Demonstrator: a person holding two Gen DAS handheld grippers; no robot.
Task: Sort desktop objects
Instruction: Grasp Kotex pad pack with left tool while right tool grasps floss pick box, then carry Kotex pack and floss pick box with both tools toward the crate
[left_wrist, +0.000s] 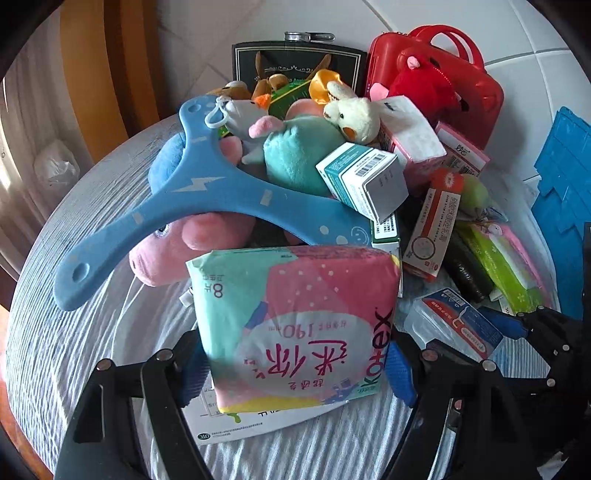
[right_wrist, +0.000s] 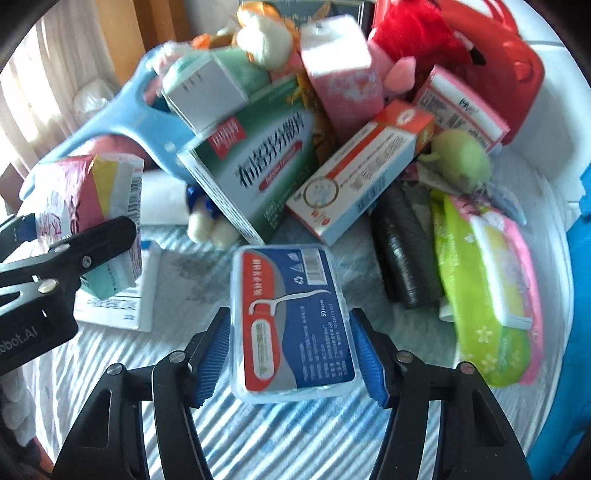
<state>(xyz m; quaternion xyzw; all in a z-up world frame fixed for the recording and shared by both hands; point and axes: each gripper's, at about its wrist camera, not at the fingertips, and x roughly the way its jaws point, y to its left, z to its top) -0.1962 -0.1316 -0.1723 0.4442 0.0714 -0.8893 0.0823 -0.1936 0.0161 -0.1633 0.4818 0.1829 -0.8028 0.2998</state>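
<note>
Striped cloth (right_wrist: 258, 435) — jaws gripping pack (left_wrist: 295, 325), box (right_wrist: 290, 321)

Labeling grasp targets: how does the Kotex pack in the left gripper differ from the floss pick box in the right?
The Kotex pack is a soft, opaque pink and mint wrapper; the floss pick box is rigid clear plastic with a red and blue label. The pack fills the view between the left gripper's pads; the box looks narrower in the right gripper. Both sit between blue pads.
</note>
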